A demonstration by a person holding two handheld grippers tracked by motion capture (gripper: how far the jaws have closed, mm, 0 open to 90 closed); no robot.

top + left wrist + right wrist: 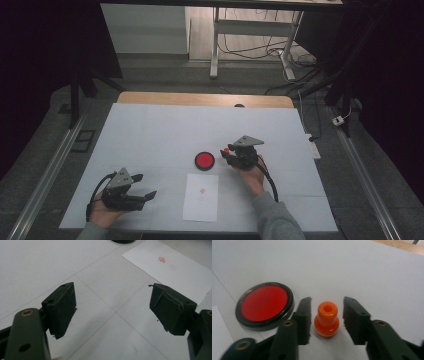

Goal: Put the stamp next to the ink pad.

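A small orange stamp [327, 318] stands upright on the white table cover, just right of a round ink pad [264, 303] with a red face and black rim. My right gripper [327, 300] is open around the stamp, with a gap between each pad and it. From above, the right gripper [227, 154] sits right of the ink pad [204, 160]. A white sheet of paper [201, 196] with a small red stamped mark [162, 259] lies nearer the front edge. My left gripper [146, 185] rests at the front left, open, nothing between its jaws [112, 302].
The white cover [160, 135] spans the table, and a wooden edge [200, 98] shows at the far side. A power strip [313, 145] lies off the right edge. Desk legs and cables [250, 50] stand beyond the table.
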